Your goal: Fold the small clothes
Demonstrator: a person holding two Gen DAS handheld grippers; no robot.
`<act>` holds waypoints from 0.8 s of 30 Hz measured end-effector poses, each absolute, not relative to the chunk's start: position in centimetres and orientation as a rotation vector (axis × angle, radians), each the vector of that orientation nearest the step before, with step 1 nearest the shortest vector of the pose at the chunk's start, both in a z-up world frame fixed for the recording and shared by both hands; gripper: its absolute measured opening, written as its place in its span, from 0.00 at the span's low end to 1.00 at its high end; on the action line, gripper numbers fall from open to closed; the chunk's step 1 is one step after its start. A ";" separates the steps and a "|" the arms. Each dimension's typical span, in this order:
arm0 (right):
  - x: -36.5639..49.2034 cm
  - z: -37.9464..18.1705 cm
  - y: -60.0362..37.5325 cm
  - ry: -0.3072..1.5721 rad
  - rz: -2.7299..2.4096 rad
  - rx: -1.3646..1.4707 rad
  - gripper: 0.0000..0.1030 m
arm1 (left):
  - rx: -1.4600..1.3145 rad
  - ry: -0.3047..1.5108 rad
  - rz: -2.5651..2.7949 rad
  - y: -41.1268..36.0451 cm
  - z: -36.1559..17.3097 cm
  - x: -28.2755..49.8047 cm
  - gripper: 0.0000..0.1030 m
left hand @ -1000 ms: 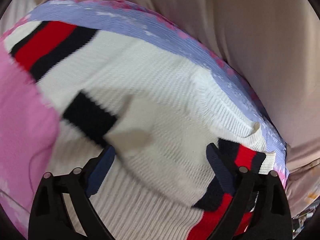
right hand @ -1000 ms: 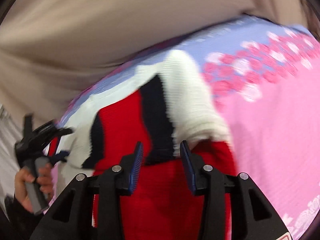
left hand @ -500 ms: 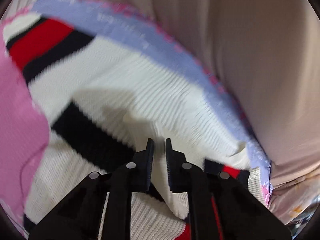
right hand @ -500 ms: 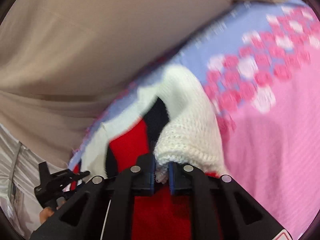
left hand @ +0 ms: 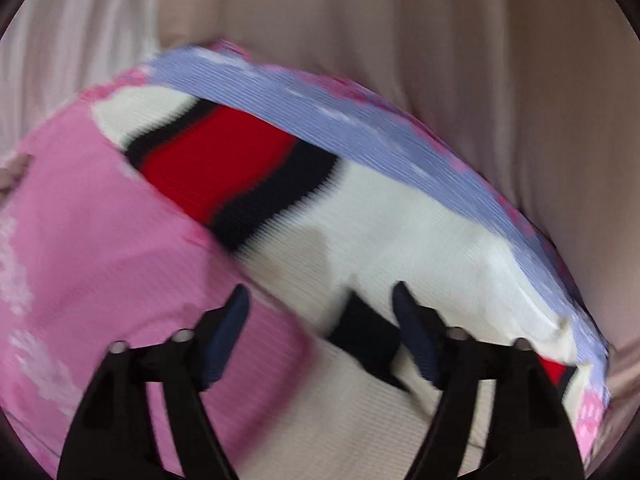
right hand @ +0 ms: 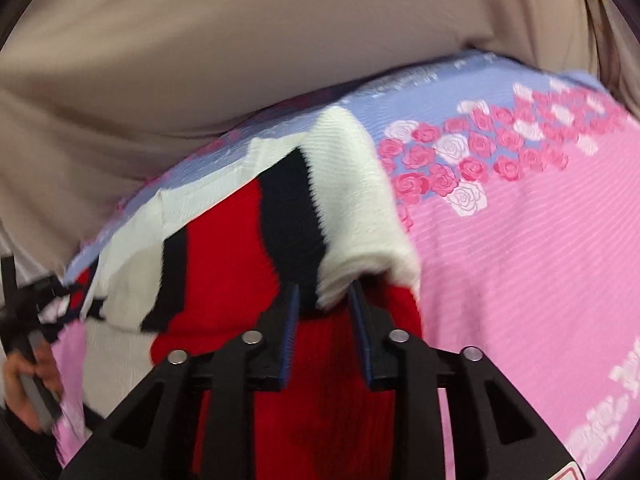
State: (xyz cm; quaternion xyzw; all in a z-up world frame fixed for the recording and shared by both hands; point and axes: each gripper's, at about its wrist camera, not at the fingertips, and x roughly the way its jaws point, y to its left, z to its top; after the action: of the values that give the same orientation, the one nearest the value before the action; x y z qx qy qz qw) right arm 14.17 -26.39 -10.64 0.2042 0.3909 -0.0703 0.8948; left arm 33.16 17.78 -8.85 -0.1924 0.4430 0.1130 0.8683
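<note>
A small white knit sweater (left hand: pixel 400 236) with red and navy stripes lies on a pink and lilac rose-print mat (left hand: pixel 92 264). My left gripper (left hand: pixel 320 300) is open just above the sweater's lower part, with a navy patch between its fingers. In the right wrist view the sweater (right hand: pixel 224 264) lies folded over, white cuff on top. My right gripper (right hand: pixel 322 292) is open, its fingers either side of the cuff's edge (right hand: pixel 360 268). The left gripper (right hand: pixel 28 308) and the hand holding it show at the far left edge.
The mat (right hand: pixel 540 240) lies on a beige sheet (right hand: pixel 240 60) that rises in folds behind it. The mat's lilac border (left hand: pixel 400 128) runs along the far side of the sweater. Pale curtain-like fabric (left hand: pixel 72 40) is at the upper left.
Both grippers were shut on sweater fabric half a second ago and have opened. The left gripper has pulled back and shifted left. The right gripper let go of the cuff.
</note>
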 end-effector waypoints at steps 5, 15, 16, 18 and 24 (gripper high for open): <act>11.7 -9.1 -17.9 0.834 0.033 0.297 0.38 | -0.445 0.913 0.441 28.2 -10.0 36.2 0.83; 11.2 -10.0 -4.9 0.930 0.261 0.263 0.42 | -0.602 0.949 0.495 36.9 -13.9 39.5 0.29; 11.3 -10.0 -4.3 0.930 0.264 0.256 0.43 | -0.594 0.957 0.476 36.6 -13.8 39.7 0.19; 11.6 -10.0 -3.7 0.931 0.262 0.253 0.45 | -0.574 0.944 0.451 35.7 -12.9 39.6 0.08; 12.4 -9.7 -5.2 0.911 0.237 0.289 0.45 | -0.467 0.827 0.298 29.1 -6.8 37.7 0.00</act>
State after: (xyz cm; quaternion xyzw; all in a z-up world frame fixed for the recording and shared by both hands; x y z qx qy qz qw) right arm 12.43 -5.21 -9.70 0.1389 0.4372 0.1136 0.8813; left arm 37.67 29.06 -6.78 -0.2239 0.3968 0.1429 0.8786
